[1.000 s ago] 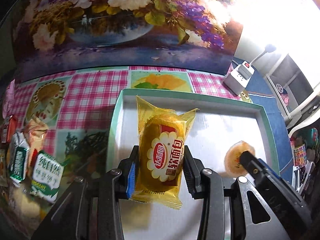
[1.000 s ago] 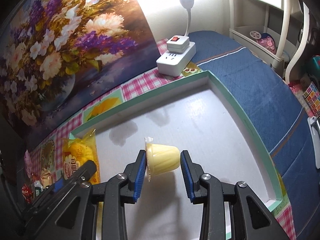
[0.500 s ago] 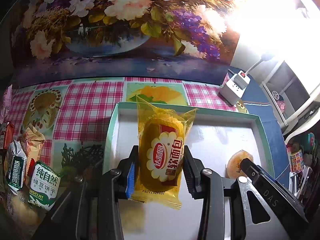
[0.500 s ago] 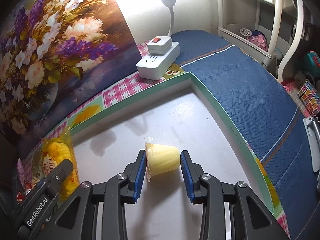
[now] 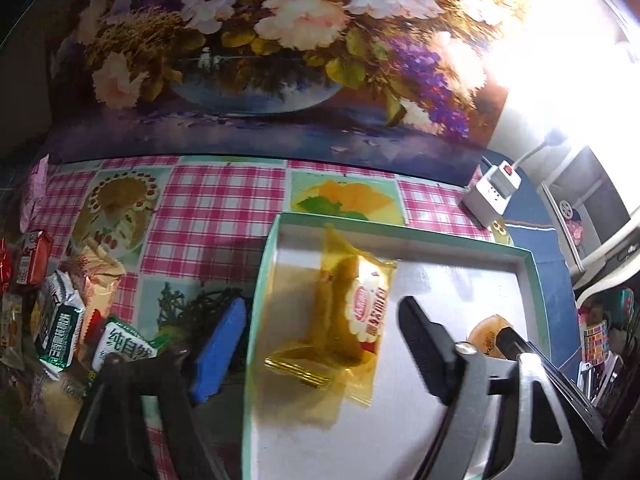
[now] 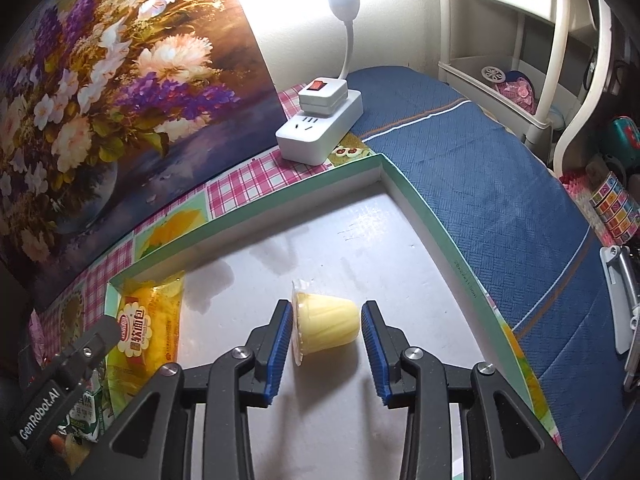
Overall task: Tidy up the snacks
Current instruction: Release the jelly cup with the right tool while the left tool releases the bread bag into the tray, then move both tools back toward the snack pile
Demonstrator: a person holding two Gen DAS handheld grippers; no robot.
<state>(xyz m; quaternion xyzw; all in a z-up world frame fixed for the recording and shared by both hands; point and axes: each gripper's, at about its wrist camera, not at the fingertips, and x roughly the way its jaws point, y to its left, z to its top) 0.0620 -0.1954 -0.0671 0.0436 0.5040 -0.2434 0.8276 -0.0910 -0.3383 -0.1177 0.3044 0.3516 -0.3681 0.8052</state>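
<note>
Risks first: the yellow cellophane-wrapped soft bread packet (image 5: 352,320) lies in the left end of the shallow white tray with green rim (image 5: 260,280), tilted, one edge close to the left wall. The left gripper (image 5: 320,344) has its jaws spread wide on either side of the packet, blue left pad outside the tray wall and black right finger over the tray floor; I can't tell whether either touches the wrapper. If it pulls back low, a pad could catch the crinkly tail of the wrapper and drag the packet, or clip the tray rim and shift the whole tray

Right gripper (image 6: 326,340): jaws parted, and the small pale-yellow plastic jelly cup (image 6: 326,322) lies on its side between them on the tray floor, with a sliver of gap on both sides, so not gripped. A cup on its side probably rolls; any nudge on retreat could send it toward the packet or the right wall

Pose: both tools point forward and down into the tray, left over the left end, right near the middle

Loose snack packs (image 5: 60,320) sit on the pink checked tablecloth (image 5: 224,200) left of the tray, so my guess is more trips remain
</note>
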